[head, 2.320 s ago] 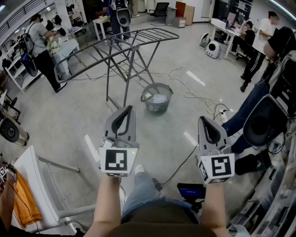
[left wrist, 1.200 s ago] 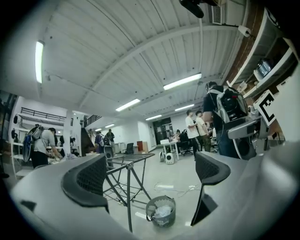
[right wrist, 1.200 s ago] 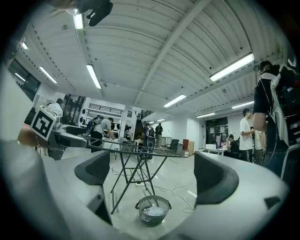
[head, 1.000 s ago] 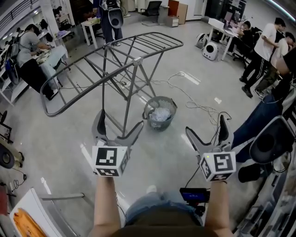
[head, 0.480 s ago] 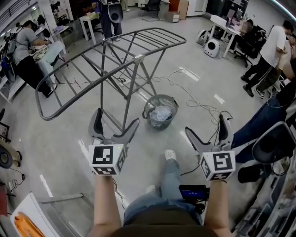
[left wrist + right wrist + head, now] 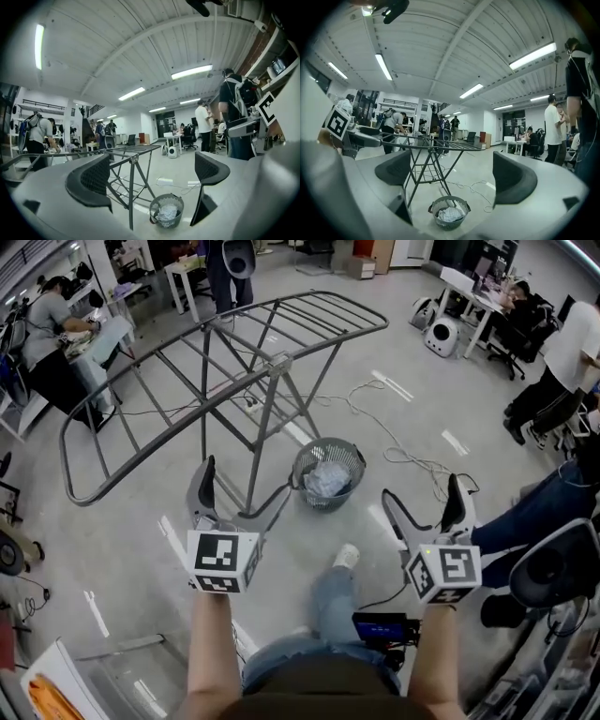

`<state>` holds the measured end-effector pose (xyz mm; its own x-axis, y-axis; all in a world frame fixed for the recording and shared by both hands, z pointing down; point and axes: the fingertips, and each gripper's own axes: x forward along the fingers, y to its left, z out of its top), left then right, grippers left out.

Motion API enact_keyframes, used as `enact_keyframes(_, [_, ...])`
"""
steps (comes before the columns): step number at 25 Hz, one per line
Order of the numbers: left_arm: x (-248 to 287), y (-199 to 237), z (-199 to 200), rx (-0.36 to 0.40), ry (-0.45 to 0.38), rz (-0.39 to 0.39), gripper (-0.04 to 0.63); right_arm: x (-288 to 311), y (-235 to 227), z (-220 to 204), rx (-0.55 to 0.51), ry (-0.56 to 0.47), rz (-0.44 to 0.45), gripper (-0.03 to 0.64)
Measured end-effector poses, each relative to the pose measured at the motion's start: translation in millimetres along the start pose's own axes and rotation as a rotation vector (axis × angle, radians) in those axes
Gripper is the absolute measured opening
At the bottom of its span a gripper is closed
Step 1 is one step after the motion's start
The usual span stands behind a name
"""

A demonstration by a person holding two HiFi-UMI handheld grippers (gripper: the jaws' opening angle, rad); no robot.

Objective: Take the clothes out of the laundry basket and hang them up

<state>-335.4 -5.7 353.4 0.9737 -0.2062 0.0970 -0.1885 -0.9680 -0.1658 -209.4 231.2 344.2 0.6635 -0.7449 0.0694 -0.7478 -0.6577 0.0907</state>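
Observation:
A round grey laundry basket (image 6: 329,474) stands on the floor with pale clothes (image 6: 325,478) bunched inside; it also shows in the left gripper view (image 6: 166,210) and the right gripper view (image 6: 449,212). Just behind it stands a grey metal drying rack (image 6: 225,362) with bare rails, seen too in the gripper views (image 6: 133,157) (image 6: 436,147). My left gripper (image 6: 242,499) is open and empty, short of the basket on its left. My right gripper (image 6: 424,503) is open and empty, to the basket's right.
White cables (image 6: 394,427) snake over the floor beyond the basket. People work at tables at the far left (image 6: 42,324) and far right (image 6: 525,315). A person's legs (image 6: 525,512) and black gear crowd the right edge. My own leg and shoe (image 6: 344,559) step forward.
Both grippers went from shut to open. I have walked closer: the basket and the rack now lie nearer and larger, and the view has tipped further down.

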Motion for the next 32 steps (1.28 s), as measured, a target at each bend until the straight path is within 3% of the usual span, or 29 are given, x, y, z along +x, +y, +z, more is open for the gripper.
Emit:
enact_keyframes(7, [105.6,0.3,-14.4,-0.034,0.062,-0.022,0.566,102.4,-50.5,-7.2,0.030,-0.001,0.051,0.532])
enact_keyframes(10, [162.3,-4.3,-29.0,-0.071,0.091,-0.052,0.566,148.5,-76.7,-19.3,0.101,-0.013,0.063,0.532])
enact_keyframes(18, [292.8,-7.0,-63.8,-0.098,0.210,-0.041,0.566,259.8,-151.6,-64.8,0.142,0.104,0.079,0.532])
enact_keyframes(25, [369.1,-10.5,-103.8,-0.150,0.321,-0.052,0.566,321.4,-181.2,-108.7,0.175,0.217,0.130,0.532])
enact_keyframes(32, [400.3,-15.8,-162.2,-0.233,0.414,-0.057,0.565,356.0,-185.6,-164.1,0.185,0.310,0.153,0.532])
